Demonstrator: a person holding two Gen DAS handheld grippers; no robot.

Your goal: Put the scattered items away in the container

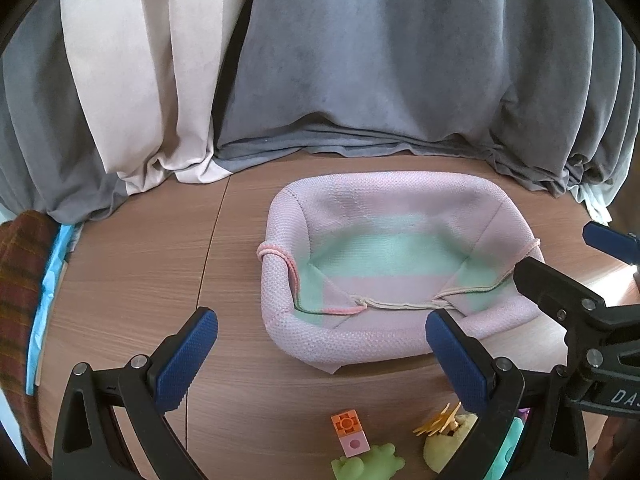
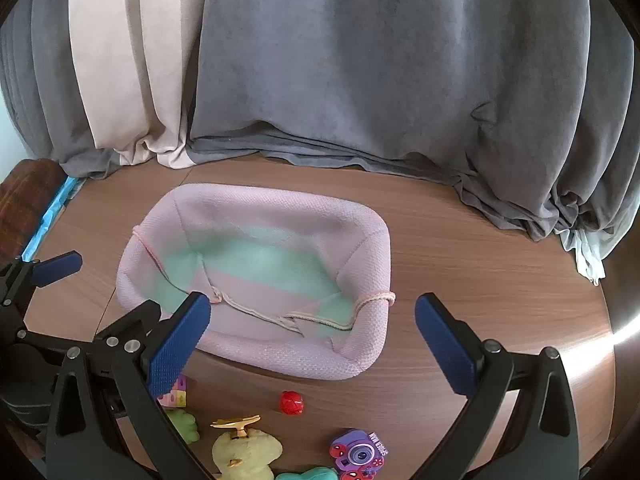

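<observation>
A soft pink fabric basket (image 1: 360,344) with a green and pink lining stands empty on the round wooden table; it also shows in the right wrist view (image 2: 280,360). My left gripper (image 1: 322,354) is open and empty, held just in front of the basket. My right gripper (image 2: 312,340) is open and empty beside it. On the table before the basket lie an orange-pink block (image 1: 349,432), a green frog toy (image 1: 366,462), a yellow plush with a gold clip (image 2: 246,450), a red ball (image 2: 292,402) and a purple toy camera (image 2: 358,454).
Grey and beige curtains (image 2: 360,80) hang behind the table and pool on its far edge. A blue strip and a brown plaid cloth (image 1: 20,280) lie off the table's left edge. A teal toy (image 2: 308,474) peeks in at the bottom.
</observation>
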